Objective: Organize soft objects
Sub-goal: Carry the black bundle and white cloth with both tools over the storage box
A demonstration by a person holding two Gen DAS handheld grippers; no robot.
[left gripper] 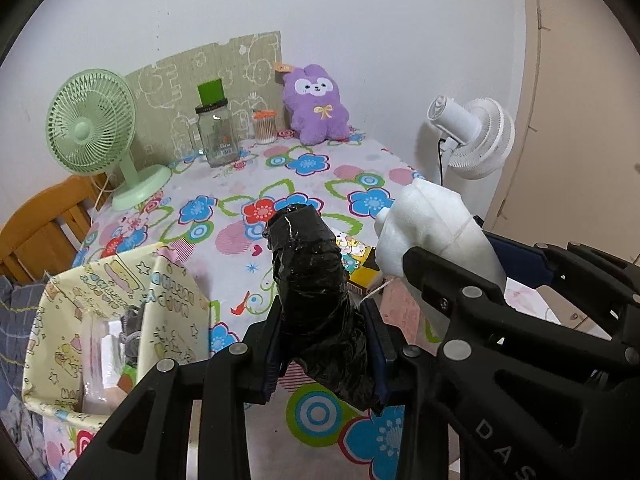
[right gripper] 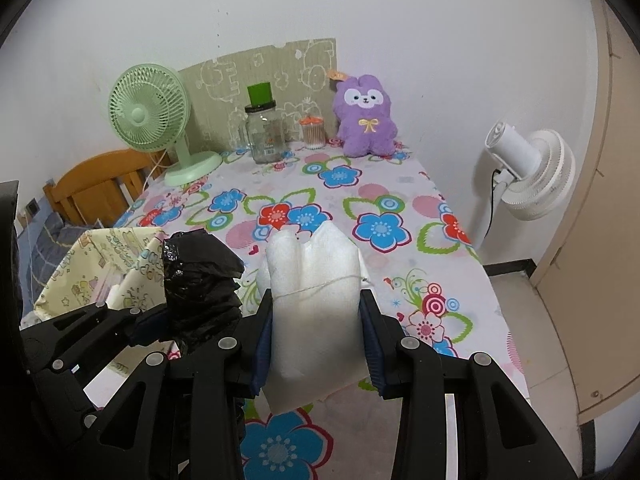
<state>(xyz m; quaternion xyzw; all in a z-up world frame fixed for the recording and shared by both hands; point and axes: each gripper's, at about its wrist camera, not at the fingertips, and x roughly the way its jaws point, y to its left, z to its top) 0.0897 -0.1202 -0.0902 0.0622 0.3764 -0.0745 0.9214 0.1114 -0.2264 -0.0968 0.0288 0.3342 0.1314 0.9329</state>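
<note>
A: Which way do the two bundles point?

B: The black bundle (left gripper: pixel 316 300) stands with its long axis running up the left wrist frame, its taped end aimed at the far wall, and the left gripper (left gripper: pixel 320 344) is clamped on its lower part. The white bundle (right gripper: pixel 316 304), tied round with a thin string, points the same way in the middle of the right wrist frame, squeezed between the pads of the right gripper (right gripper: pixel 316 340). Both are held above the flowered desk (right gripper: pixel 360 184), side by side.

A: What does one camera catch that the other misses?

B: The left wrist view looks down into the yellow fabric bin (left gripper: pixel 120 300) at lower left, with a clear bag and something grey inside. It also shows a small yellow box (left gripper: pixel 356 264) on the desk, half hidden between the bundles. In the right wrist view the black bundle covers part of the bin and the box is out of sight.

A: And further off?

B: Along the far edge stand a green fan (left gripper: pixel 96 132), a glass jar (left gripper: pixel 218 136), a cotton-swab pot (left gripper: pixel 265 126) and a purple plush toy (left gripper: pixel 316 104). A white fan (right gripper: pixel 528 172) stands off the right edge, a wooden chair (right gripper: pixel 96 188) at left.
</note>
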